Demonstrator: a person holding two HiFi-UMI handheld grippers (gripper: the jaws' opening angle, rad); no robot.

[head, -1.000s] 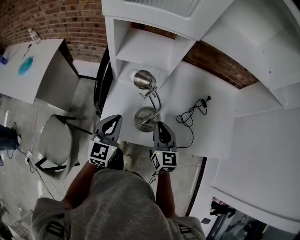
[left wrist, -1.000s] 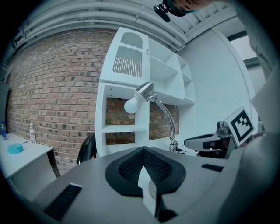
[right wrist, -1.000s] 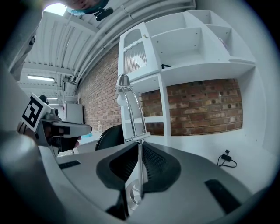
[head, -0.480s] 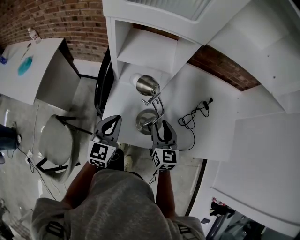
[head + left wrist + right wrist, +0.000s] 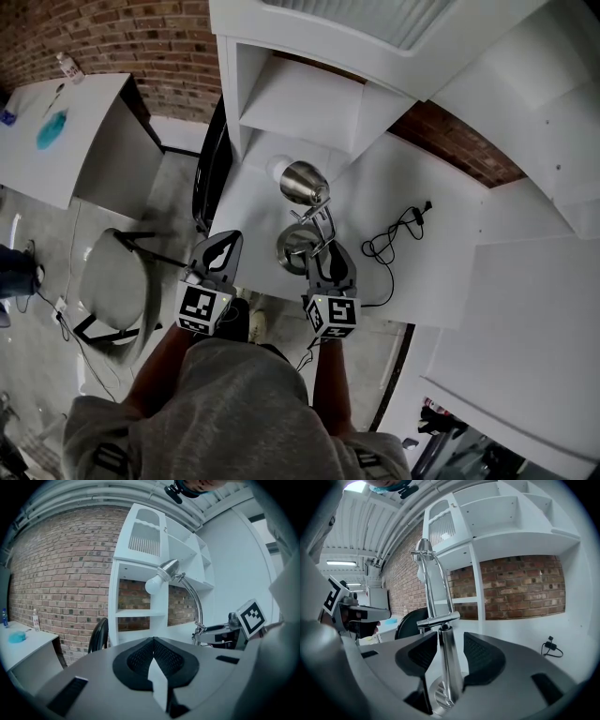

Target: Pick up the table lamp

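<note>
1. Table lamp (image 5: 298,247), chrome, stands upright on the white worktop (image 5: 427,277) close to its near edge. Its round base lies flat on the surface, and its curved neck rises to a shade (image 5: 305,182) tipped toward the shelving behind.
2. The right tool (image 5: 329,255) sits low at the lamp's base with its jaws wide, having just been opening. In the right gripper view the lamp's straight lower stem (image 5: 449,660) stands between the two dark pads (image 5: 423,654). A gap shows on the left side, and the pads are not clamped on the stem.
3. The left tool (image 5: 221,244) hangs at the worktop's near edge, to the left of the lamp and clear of it. Its own view shows the jaws pressed together with nothing between them, and the lamp's white bulb (image 5: 153,584) shows above them.
4. A black cord (image 5: 386,246) lies in loose loops on the worktop to the right of the lamp, its plug end toward the back wall.
5. White shelving (image 5: 300,101) rises over the back of the worktop against a brick wall (image 5: 141,42). A grey chair (image 5: 111,291) stands on the floor to the left, near a second white table (image 5: 70,141).
</note>
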